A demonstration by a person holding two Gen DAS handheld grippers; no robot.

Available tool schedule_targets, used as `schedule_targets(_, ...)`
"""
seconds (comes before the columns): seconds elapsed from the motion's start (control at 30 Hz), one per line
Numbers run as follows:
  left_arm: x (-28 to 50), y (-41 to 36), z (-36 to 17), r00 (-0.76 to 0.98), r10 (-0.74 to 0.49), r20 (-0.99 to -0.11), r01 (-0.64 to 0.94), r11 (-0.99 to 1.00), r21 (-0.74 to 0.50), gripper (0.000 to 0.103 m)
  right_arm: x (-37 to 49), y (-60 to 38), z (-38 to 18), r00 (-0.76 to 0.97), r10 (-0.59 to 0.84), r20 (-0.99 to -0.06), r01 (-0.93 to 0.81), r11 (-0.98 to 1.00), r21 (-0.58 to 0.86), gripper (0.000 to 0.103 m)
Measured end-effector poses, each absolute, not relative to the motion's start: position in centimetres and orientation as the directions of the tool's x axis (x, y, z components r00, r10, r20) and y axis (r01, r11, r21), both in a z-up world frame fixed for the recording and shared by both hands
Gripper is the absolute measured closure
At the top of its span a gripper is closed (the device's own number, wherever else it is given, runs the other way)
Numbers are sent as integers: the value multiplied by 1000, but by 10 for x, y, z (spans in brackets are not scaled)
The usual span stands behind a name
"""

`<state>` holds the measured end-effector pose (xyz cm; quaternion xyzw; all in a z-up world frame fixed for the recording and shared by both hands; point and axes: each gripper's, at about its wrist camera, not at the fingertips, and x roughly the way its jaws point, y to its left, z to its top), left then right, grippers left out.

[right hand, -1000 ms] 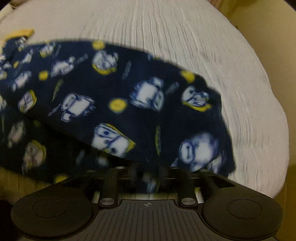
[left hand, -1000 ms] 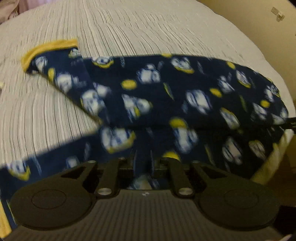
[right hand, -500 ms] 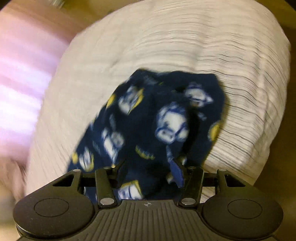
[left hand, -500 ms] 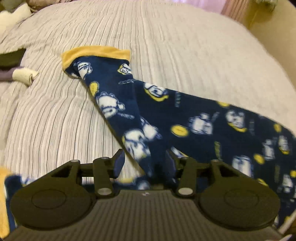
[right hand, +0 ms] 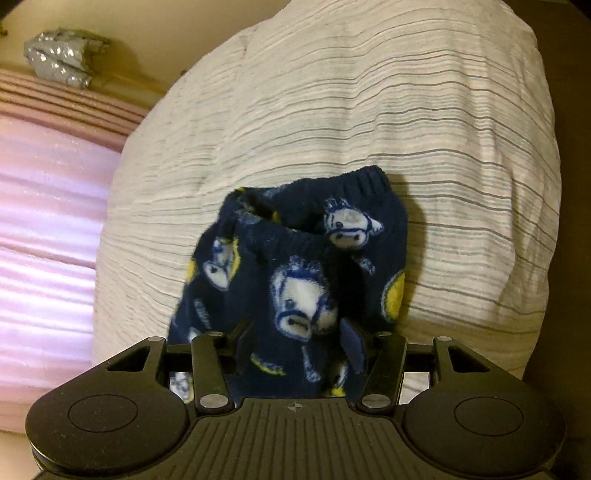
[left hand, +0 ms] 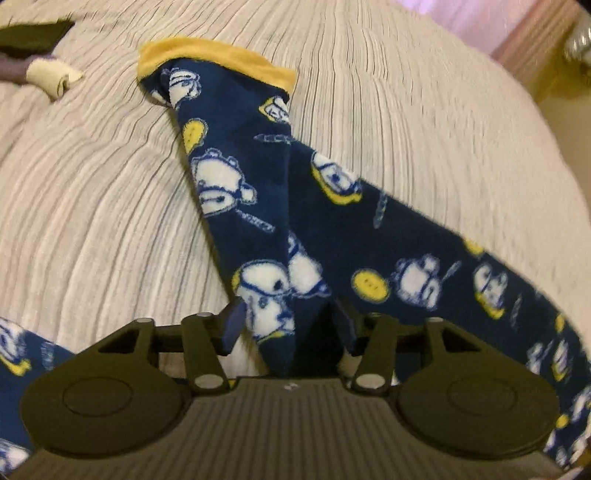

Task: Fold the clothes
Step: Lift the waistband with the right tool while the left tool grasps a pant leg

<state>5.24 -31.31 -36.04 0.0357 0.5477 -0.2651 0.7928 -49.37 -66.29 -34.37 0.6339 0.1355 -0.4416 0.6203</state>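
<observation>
Navy fleece pyjama trousers (left hand: 406,240) with a white-and-yellow cartoon print lie on the striped bedcover (left hand: 92,203). One leg runs up to a yellow cuff (left hand: 214,59). A fold of that leg sits between the spread fingers of my left gripper (left hand: 288,325), which is open. In the right wrist view the ribbed navy waistband (right hand: 365,184) is bunched in front of my right gripper (right hand: 295,339). That gripper is also open, with cloth lying between its blue pads (right hand: 352,343). Another piece of the trousers (left hand: 22,354) shows at the lower left.
A cream rolled cuff (left hand: 51,75) and a dark garment (left hand: 33,33) lie at the bed's far left. A pink curtain (right hand: 44,221) and a silvery object (right hand: 61,62) stand beyond the bed. The bedcover (right hand: 406,92) drops off at its right edge.
Both grippers have gone from pinched on the cloth to spread apart. The trousers have come down from a wide stretched sheet to lie narrower on the bed, and both views have swung.
</observation>
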Motion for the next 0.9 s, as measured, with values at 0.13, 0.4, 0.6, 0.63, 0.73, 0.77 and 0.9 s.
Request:
schedule_targets(0.13,49,-304,-351,282,-414,-865,434,859,-270,53,-486,-670,-349,554,-365,-748,751,-168,639,49)
schedule_targets(0.4,31,-277,-309,387,-474,-791,422,854,-305,99,-480,-686,-339,541,-379,-751,784,-94,613,100)
schedule_targets(0.6,18,-258,-278,462,-511,-725,416,847,-331,100,-467,-703,-298,600,-453,-659,763,77,641,100)
schedule_targets(0.63,16,-254,-273,475,-516,-713,415,846,-336,100,-467,-704,-288,621,-469,-628,747,112,655,100)
schedule_targets(0.73,-25,-232,-259,521,-503,-689,407,857,-317,99,-475,-701,-264,664,-505,-551,713,206,670,100)
schedule_targets(0.77,-43,-223,-254,538,-495,-682,404,862,-307,99,-481,-698,-264,656,-503,-564,725,212,655,100)
schedule_targets(0.9,-98,-207,-292,474,-379,-795,331,913,-237,99,-500,-692,-307,546,-422,-724,825,119,553,100)
